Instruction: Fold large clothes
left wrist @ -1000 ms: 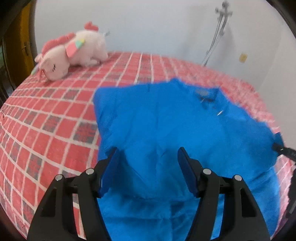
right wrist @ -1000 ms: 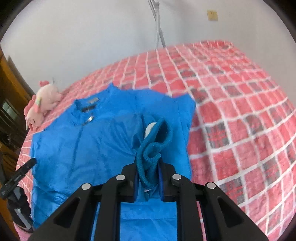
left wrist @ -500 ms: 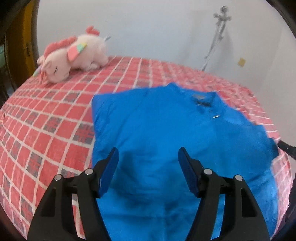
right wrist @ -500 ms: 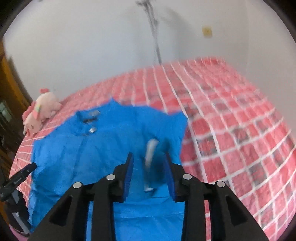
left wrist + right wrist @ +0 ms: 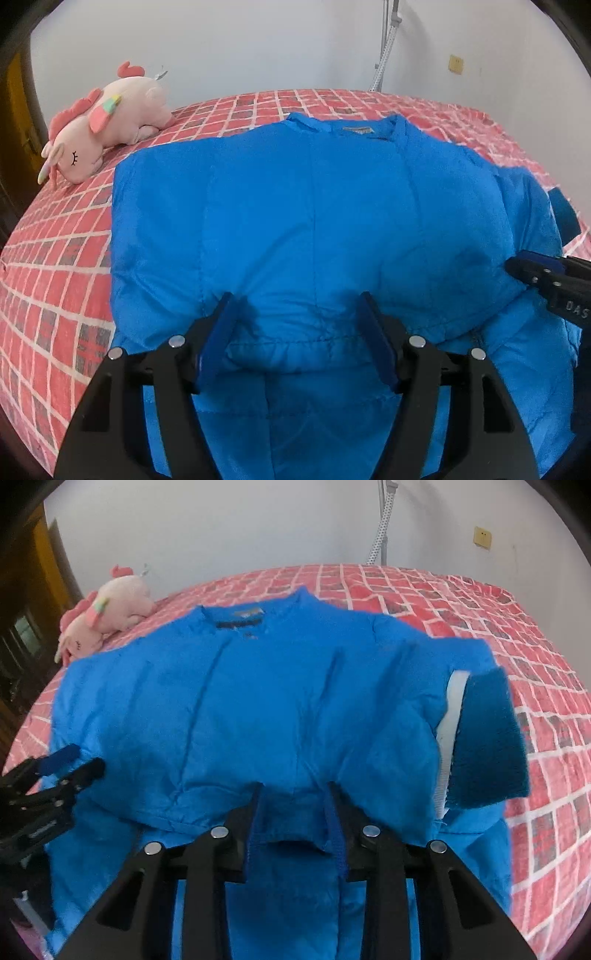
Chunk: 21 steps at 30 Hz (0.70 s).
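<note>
Left wrist: both tongs (image 5: 295,306) (image 5: 293,790) apart over jacket (image 5: 314,221), the right closing; plush toy (image 5: 107,122) well clear.

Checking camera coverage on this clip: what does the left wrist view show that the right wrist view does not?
Only the left wrist view shows the left gripper head on, jaws wide over the blue jacket's hem. Only the right wrist view shows the right gripper head on, jaws closing with hem fabric between them, and the dark blue cuff with its white lining in full. Both share the jacket, the pink plush toy, the red checked bedspread and each other's gripper at the frame edge.
</note>
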Each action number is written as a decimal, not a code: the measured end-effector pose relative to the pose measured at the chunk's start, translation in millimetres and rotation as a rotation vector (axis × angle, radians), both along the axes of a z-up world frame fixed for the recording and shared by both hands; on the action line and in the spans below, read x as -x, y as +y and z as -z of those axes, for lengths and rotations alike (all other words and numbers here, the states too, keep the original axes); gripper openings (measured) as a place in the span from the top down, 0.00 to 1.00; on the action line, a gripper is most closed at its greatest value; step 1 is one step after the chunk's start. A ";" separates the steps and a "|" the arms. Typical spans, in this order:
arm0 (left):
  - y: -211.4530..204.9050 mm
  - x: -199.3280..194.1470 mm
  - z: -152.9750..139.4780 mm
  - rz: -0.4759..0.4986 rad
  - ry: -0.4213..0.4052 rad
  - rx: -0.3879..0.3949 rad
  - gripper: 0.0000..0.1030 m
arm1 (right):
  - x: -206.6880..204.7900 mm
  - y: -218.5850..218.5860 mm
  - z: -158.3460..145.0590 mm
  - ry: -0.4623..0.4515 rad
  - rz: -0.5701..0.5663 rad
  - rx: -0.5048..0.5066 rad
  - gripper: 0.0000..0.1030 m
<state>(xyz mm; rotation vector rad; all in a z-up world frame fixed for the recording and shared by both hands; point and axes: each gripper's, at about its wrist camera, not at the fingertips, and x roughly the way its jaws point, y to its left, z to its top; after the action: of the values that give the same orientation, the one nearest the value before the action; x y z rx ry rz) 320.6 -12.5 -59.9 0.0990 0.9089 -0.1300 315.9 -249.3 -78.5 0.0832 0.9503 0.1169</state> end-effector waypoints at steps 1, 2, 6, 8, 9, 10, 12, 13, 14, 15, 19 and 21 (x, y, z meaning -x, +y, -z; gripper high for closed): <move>0.0 0.0 0.9 0.001 0.000 -0.004 0.35 | 1.5 2.0 -0.6 0.000 0.001 0.011 0.70; 0.3 0.0 1.7 0.002 0.000 -0.005 0.35 | 2.1 2.8 -0.4 0.001 0.003 0.014 0.70; 3.8 1.9 -0.9 0.002 -0.002 0.020 0.35 | 2.9 -2.6 -3.9 0.006 0.002 -0.033 0.69; 5.8 3.0 -9.0 -0.004 -0.001 0.035 0.36 | 3.5 -11.1 -14.6 -0.005 0.004 -0.080 0.68; 7.4 3.3 -15.6 -0.002 -0.007 0.056 0.36 | 5.4 -15.8 -24.3 -0.036 0.008 -0.097 0.68; 10.1 3.0 -24.7 0.003 -0.020 0.084 0.36 | 6.6 -18.8 -33.0 -0.066 0.014 -0.091 0.64; 12.8 -2.0 -36.8 -0.006 -0.038 0.104 0.33 | 4.6 -23.6 -46.7 -0.116 0.036 -0.051 0.60; 14.6 -8.6 -40.9 -0.019 -0.038 0.105 0.33 | 1.0 -25.9 -50.3 -0.130 0.048 -0.041 0.60; 15.8 -17.1 -42.6 -0.032 -0.037 0.104 0.33 | -4.7 -28.7 -52.8 -0.140 0.052 -0.043 0.60; 15.8 -24.3 -42.2 -0.043 -0.034 0.100 0.33 | -10.0 -30.4 -53.1 -0.143 0.053 -0.045 0.60; 19.0 -58.8 -34.6 -0.091 -0.030 0.072 0.33 | -38.3 -29.7 -42.2 -0.118 0.043 -0.001 0.60; 20.5 -69.5 -24.4 -0.100 -0.012 0.062 0.33 | -47.1 -32.3 -29.7 -0.101 0.047 -0.003 0.60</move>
<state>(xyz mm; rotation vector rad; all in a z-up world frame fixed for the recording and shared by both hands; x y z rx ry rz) 390.1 7.9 -35.5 -0.0035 0.8951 -0.0643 363.0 -281.6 -48.8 0.1018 0.8464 0.0781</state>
